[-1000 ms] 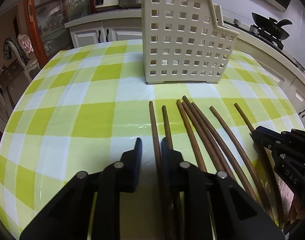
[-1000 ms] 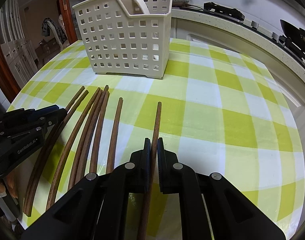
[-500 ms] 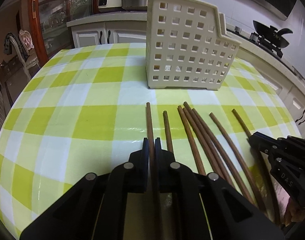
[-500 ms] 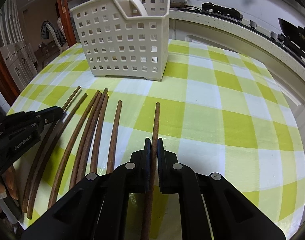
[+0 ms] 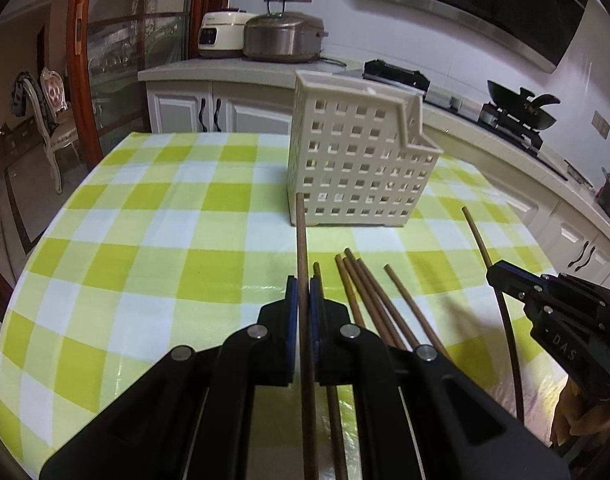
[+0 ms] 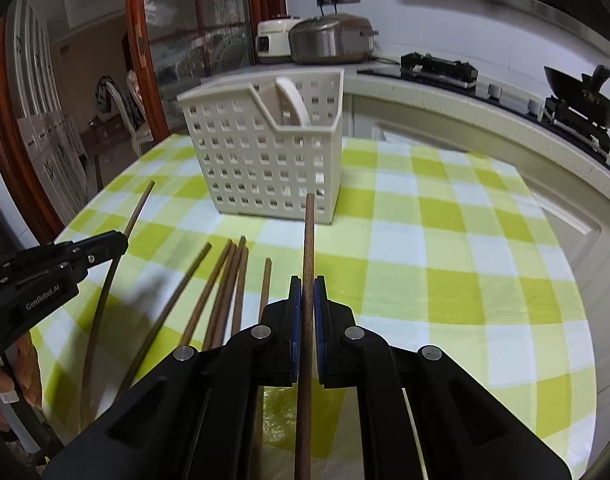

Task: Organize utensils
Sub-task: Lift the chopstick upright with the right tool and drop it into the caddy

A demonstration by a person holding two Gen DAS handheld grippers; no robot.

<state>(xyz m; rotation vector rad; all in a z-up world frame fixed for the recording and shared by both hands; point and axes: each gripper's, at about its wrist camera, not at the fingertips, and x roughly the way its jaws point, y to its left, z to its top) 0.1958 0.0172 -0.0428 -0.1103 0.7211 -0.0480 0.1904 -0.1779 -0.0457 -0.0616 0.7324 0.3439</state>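
Black left gripper point(image 6: 105, 245) reads "GenRobot.AI"; right gripper point(image 5: 501, 276) reads "DAS".

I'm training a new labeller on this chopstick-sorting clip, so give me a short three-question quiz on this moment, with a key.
1. True or false: the left gripper is shut on a brown wooden chopstick.
2. What does the right gripper hold? A) a metal fork B) a brown chopstick C) nothing
3. Fill in: the loose chopsticks lie on a green-and-white ____ tablecloth, in front of the cream perforated plastic utensil basket.

Key: 1 true; 2 B, its own chopstick; 3 checked.
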